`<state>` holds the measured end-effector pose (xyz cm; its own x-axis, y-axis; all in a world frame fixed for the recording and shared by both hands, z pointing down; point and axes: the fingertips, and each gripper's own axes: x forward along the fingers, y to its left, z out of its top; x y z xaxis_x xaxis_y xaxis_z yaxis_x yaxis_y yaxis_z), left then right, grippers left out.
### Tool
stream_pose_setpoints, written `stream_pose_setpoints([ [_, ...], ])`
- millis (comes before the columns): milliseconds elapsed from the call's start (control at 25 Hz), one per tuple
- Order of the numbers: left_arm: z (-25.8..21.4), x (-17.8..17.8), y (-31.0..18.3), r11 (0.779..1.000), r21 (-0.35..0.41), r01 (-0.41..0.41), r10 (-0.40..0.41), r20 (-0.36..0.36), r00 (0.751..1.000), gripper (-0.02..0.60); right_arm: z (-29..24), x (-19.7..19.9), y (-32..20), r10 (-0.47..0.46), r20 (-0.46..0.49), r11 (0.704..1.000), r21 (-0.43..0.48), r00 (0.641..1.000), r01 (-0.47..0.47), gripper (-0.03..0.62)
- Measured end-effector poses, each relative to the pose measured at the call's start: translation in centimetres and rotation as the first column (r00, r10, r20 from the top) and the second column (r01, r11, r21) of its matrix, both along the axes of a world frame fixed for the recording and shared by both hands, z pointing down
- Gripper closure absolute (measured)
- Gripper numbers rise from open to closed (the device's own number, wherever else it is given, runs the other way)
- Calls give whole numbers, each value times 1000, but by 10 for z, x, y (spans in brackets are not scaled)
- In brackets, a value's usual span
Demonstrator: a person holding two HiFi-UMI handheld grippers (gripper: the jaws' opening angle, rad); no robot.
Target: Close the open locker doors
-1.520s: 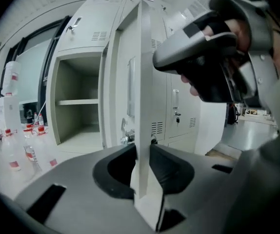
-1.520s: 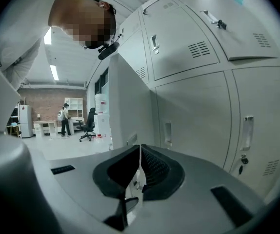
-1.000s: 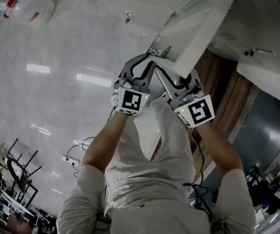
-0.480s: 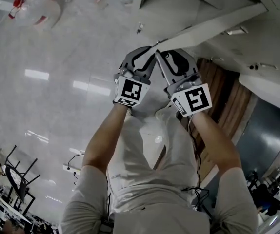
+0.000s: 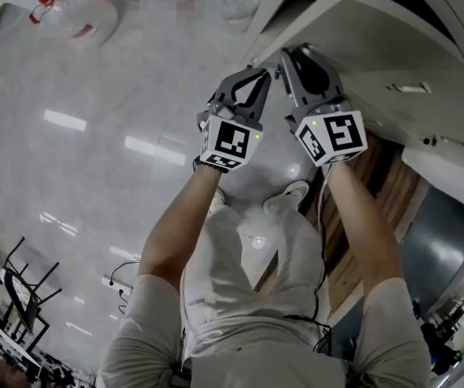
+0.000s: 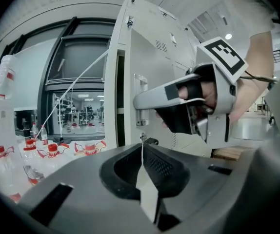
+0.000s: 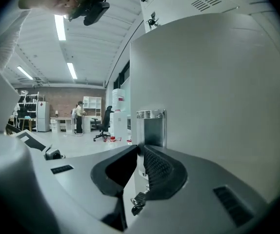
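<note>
Glossy grey floor (image 5: 94,136) below. My left tongs (image 5: 266,75) and right tongs (image 5: 284,55) have just clenched onto the free edge of the open locker door (image 5: 369,35) (thin sheet metal), likely to swing it shut.

Both arms (image 5: 175,233) reach forward side by side, left gripper (image 5: 265,74) and right gripper (image 5: 286,53) roughly level, fingers just been closing: left pair practically together, right pair narrowed onto the locker door (image 7: 203,82) edge.
</note>
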<state>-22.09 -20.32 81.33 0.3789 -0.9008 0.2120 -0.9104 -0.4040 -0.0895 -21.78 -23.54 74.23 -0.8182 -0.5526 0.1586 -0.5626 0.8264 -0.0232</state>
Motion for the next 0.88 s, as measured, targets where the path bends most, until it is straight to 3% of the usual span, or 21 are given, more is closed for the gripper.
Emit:
stream_pose_setpoints([
  [200, -1, 3, -46, 1000, 14, 17, -18, 54, 998, 577, 0, -6, -31, 58, -11, 998, 34, 998, -57, 549],
  [400, 0, -10, -82, 998, -1, 68, -68, 37, 997, 578, -1, -10, -50, 110, -20, 992, 66, 994, -108, 553],
  [720, 0, -17, -119, 1000, -19, 2, -1, 58, 998, 578, -1, -18, -82, 192, -56, 977, 108, 980, -186, 574],
  [880, -1, -15, -126, 1000, -18, 7, -6, 75, 997, 578, 0, -11, -89, 233, -78, 968, 113, 969, -223, 566],
])
